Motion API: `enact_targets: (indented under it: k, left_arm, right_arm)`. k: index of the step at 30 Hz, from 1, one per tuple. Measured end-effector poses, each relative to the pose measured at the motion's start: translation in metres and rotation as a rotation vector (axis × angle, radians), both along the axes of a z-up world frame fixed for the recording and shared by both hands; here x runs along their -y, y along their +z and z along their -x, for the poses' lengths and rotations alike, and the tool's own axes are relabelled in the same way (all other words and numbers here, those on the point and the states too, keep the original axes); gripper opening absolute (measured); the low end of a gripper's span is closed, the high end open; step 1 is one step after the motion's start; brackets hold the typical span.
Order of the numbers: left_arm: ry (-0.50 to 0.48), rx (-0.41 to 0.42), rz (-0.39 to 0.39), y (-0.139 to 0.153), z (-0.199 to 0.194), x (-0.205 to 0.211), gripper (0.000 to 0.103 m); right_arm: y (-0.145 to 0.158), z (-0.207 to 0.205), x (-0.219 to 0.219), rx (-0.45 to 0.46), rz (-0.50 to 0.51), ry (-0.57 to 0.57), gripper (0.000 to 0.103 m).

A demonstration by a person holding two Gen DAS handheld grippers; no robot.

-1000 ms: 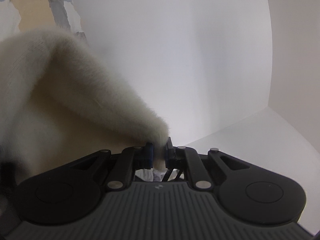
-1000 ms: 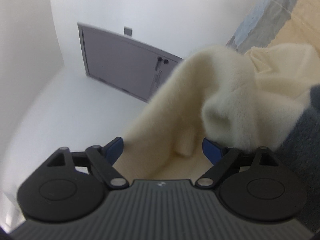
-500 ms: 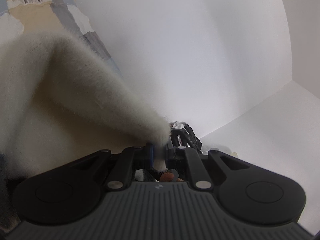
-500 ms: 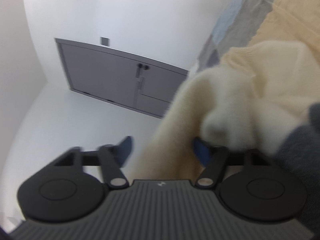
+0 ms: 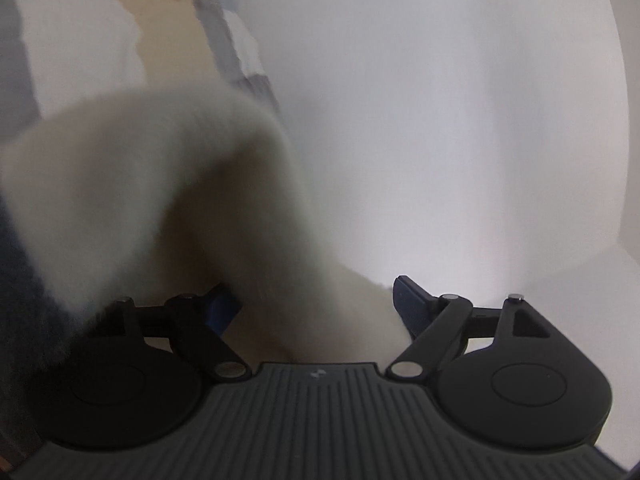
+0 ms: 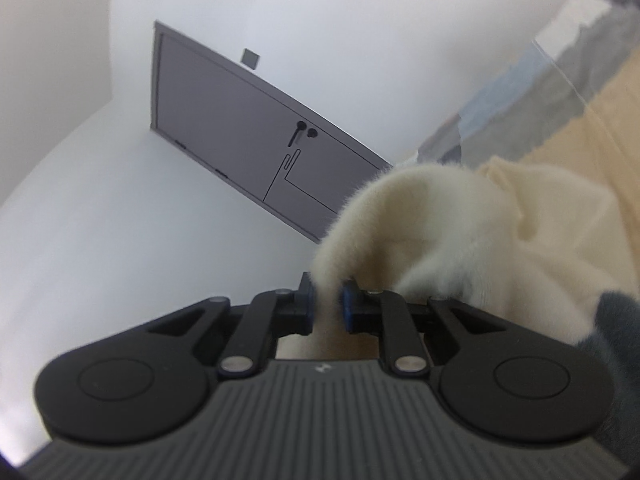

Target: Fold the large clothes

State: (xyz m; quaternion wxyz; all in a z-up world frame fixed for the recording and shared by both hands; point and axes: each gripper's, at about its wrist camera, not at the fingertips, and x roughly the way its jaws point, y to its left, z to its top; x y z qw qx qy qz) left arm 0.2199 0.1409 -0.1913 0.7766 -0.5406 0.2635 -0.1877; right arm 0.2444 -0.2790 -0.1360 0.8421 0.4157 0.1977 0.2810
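Observation:
A fluffy cream garment [image 5: 152,200] with a dark grey part [image 5: 24,300] fills the left of the left wrist view. My left gripper [image 5: 316,304] is open, its jaws wide apart, and a fold of the cream fabric lies loosely between them. In the right wrist view the same cream garment [image 6: 460,240] rises at the right, with its dark grey part [image 6: 616,344] at the edge. My right gripper [image 6: 327,304] is shut on a fold of the cream fabric, the blue pads pinching it.
A patchwork cover in beige, grey and white [image 5: 168,32] lies under the garment, also in the right wrist view [image 6: 560,100]. White walls [image 5: 440,120] stand beyond. A grey door [image 6: 240,140] shows in the right wrist view.
My left gripper was shut on the cream fabric and has opened. My right gripper was open around the fabric and has shut on it. Both views have swung.

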Motion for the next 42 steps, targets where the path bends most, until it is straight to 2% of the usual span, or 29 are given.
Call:
enact_targets:
  k: [3,6,7,9,10,11,12,13,14,16,19,21,23,25,31,36,42]
  left_arm:
    - [0.041,-0.036,0.107,-0.018,-0.002,-0.012,0.084]
    - [0.066,-0.064,0.131,-0.025,-0.005,-0.018,0.082]
    - [0.074,-0.073,0.128,-0.028,-0.007,-0.016,0.078]
    - [0.083,-0.103,0.105,-0.034,-0.005,-0.012,0.068]
    - [0.088,-0.122,0.090,-0.036,-0.006,-0.014,0.057]
    - [0.091,-0.139,0.072,-0.034,-0.010,-0.023,0.041]
    - [0.092,-0.150,0.052,-0.032,-0.014,-0.024,0.036]
    - [0.092,-0.153,0.033,-0.034,-0.019,-0.023,0.023]
    - [0.093,-0.147,0.018,-0.031,-0.017,-0.021,0.017]
    - [0.089,-0.118,-0.008,-0.023,-0.009,-0.018,0.014]
    - [0.078,-0.016,-0.058,0.006,-0.002,-0.013,0.013]
    - [0.073,0.059,-0.077,0.031,-0.004,-0.012,0.012]
    - [0.053,0.105,-0.117,0.054,0.000,-0.007,0.012]
    - [0.035,0.141,-0.156,0.076,0.000,-0.002,0.012]
    - [0.004,0.256,-0.169,0.152,0.019,0.010,0.012]
    - [0.025,0.356,-0.193,0.226,0.037,0.019,0.012]
    - [0.058,0.474,-0.176,0.319,0.022,0.030,0.012]
  right_arm:
    - [0.008,0.011,0.000,0.023,0.046,-0.001,0.017]
    - [0.013,0.020,0.000,0.044,0.105,-0.002,0.017]
    - [0.014,0.023,-0.001,0.048,0.118,-0.002,0.017]
    - [0.014,0.026,-0.002,0.051,0.134,-0.003,0.016]
    - [0.015,0.027,-0.002,0.052,0.143,-0.005,0.016]
    - [0.015,0.028,-0.002,0.056,0.155,-0.009,0.016]
    - [0.016,0.030,-0.003,0.054,0.182,-0.016,0.016]
    - [0.018,0.033,-0.004,0.045,0.221,-0.029,0.016]
    - [0.020,0.035,-0.005,0.044,0.246,-0.037,0.016]
    - [0.022,0.039,-0.005,0.044,0.261,-0.043,0.015]
    - [0.029,0.048,-0.002,0.056,0.268,-0.069,0.015]
    - [0.035,0.056,0.005,0.066,0.236,-0.078,0.015]
    - [0.047,0.065,0.012,0.086,0.232,-0.083,0.015]
    - [0.062,0.074,0.018,0.111,0.230,-0.087,0.015]
    - [0.119,0.097,0.036,0.196,0.214,-0.119,0.015]
    - [0.183,0.114,0.044,0.289,0.243,-0.143,0.015]
    - [0.287,0.117,0.041,0.418,0.319,-0.183,0.015]
